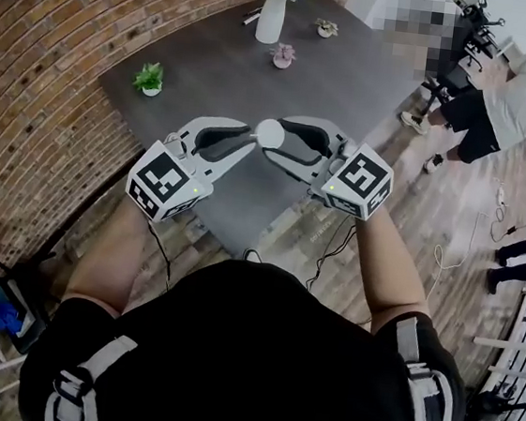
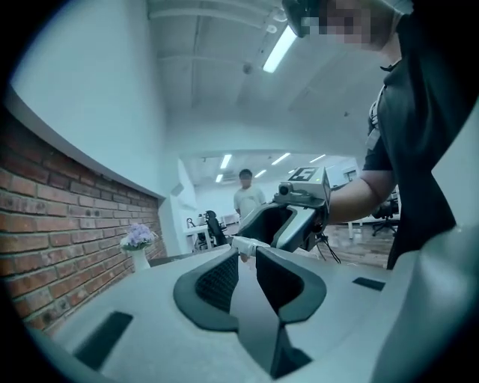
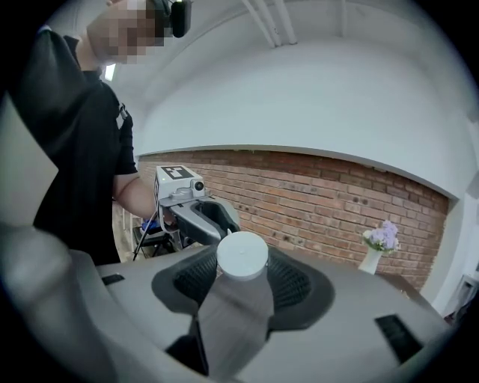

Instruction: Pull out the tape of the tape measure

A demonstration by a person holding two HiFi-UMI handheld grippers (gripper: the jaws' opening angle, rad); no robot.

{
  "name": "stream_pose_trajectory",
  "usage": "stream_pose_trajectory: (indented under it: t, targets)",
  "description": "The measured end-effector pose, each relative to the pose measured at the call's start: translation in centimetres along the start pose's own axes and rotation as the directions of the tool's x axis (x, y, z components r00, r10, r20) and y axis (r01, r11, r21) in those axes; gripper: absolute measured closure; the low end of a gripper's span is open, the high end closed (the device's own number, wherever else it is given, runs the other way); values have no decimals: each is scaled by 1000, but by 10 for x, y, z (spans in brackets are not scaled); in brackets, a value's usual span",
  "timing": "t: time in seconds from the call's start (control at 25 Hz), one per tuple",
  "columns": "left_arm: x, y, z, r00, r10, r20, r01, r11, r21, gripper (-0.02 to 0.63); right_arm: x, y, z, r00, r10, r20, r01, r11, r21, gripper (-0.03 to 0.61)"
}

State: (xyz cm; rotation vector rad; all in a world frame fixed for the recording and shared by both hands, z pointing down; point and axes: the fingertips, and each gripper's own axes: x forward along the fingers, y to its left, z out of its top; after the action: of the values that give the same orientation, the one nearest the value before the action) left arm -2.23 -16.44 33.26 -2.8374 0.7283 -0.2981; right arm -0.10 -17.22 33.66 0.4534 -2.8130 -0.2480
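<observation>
I hold both grippers up in front of my chest, above the near edge of the dark table point(image 1: 213, 67). My right gripper point(image 1: 273, 140) is shut on a round white tape measure point(image 1: 270, 133). In the right gripper view its flat white face point(image 3: 242, 256) sits between the ribbed pads. My left gripper point(image 1: 250, 138) points at it from the left, tips almost touching the case. In the left gripper view a narrow gap shows between the jaws, and a small white end piece point(image 2: 243, 244) of the tape measure lies just at their tips. The left gripper is open.
On the table stand a white vase with purple flowers point(image 1: 272, 12), a small green plant point(image 1: 149, 79) and two little flower pots point(image 1: 282, 56). A brick wall point(image 1: 51, 86) runs along the left. A person point(image 1: 511, 101) stands at the right near office chairs; cables lie on the floor.
</observation>
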Motion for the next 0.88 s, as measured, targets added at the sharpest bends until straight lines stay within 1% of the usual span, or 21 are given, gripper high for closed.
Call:
stream_pose_trajectory:
  t: [0.08,0.16,0.24,0.44,0.56,0.68,0.8,0.88]
  targets:
    - [0,-8,1,1000,-30,-4,30,999,24,560,-2,4,0,1000,-4,-11,4,1000,-4,370]
    - [-2,-14,1,999,-43,-5,43,998,39,584,-3,7,0,1000,-5,-17,5,1000,-6,370]
    - [-4,-16,1,999,-39,-7,40,998,38,598,-4,11,0,1000,-4,-16,4,1000,-1,370]
    - [-6,-14,4,1000,1,17,-1,1000,4,600,-8,11,3,1000,-24,17,24,999,34,370]
    - [-15,0,2,997,71,30,-70,997,-17,600,-13,0,2,997,-66,25,65,996,55,370]
    - [-32,25,-2,985,170,38,-168,985,-51,600,-24,-19,-3,991,-127,29,124,989,81,370]
    - [-57,55,-12,961,275,31,-271,958,-94,600,-38,-42,-10,980,-198,31,193,975,109,371]
    - [-77,77,-16,933,358,28,-352,928,-120,600,-51,-58,-17,967,-251,30,245,960,135,371]
